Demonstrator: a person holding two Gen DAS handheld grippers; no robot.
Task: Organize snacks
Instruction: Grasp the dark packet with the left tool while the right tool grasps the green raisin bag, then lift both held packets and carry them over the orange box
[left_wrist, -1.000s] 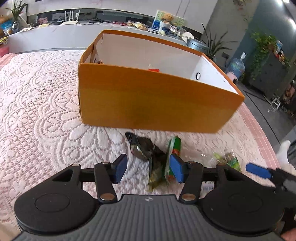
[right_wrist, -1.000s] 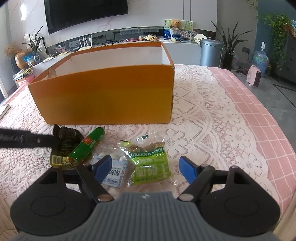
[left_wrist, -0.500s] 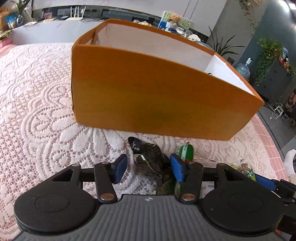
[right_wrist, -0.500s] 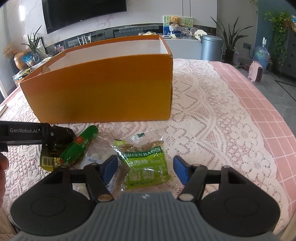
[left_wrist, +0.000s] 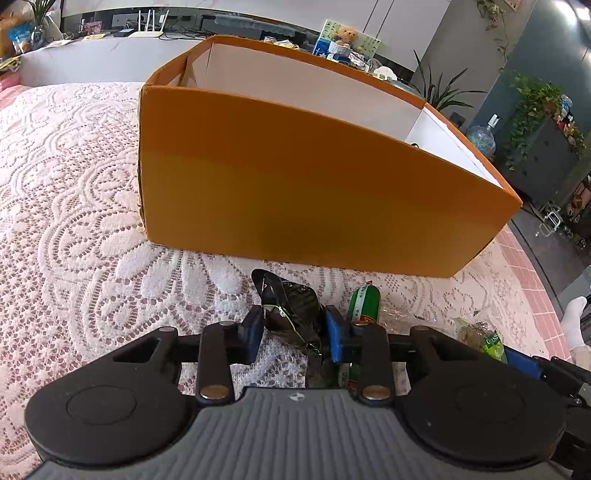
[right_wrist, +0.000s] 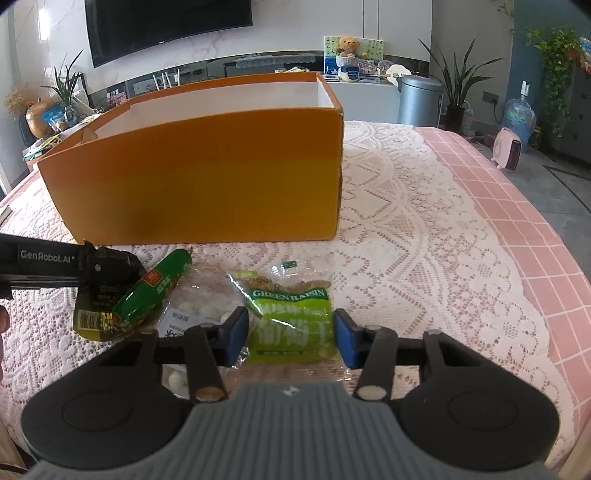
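An open orange box (left_wrist: 314, 192) stands on the lace tablecloth; it also shows in the right wrist view (right_wrist: 199, 177). In front of it lie a dark foil packet (left_wrist: 291, 314), a green sausage stick (right_wrist: 151, 288), a clear bag of white candies (right_wrist: 199, 306) and a green raisin bag (right_wrist: 291, 317). My left gripper (left_wrist: 294, 334) has its blue pads against both sides of the dark foil packet (right_wrist: 110, 269). My right gripper (right_wrist: 290, 338) is open, its pads on either side of the raisin bag's near end.
The table's pink checked edge (right_wrist: 535, 236) runs along the right. Beyond the table are a counter with clutter (left_wrist: 110, 33), a metal bin (right_wrist: 419, 99), potted plants and a water jug (right_wrist: 519, 118).
My left gripper moved forward and closed onto the dark foil packet. My right gripper moved down and forward over the raisin bag, its jaws narrowing a little.
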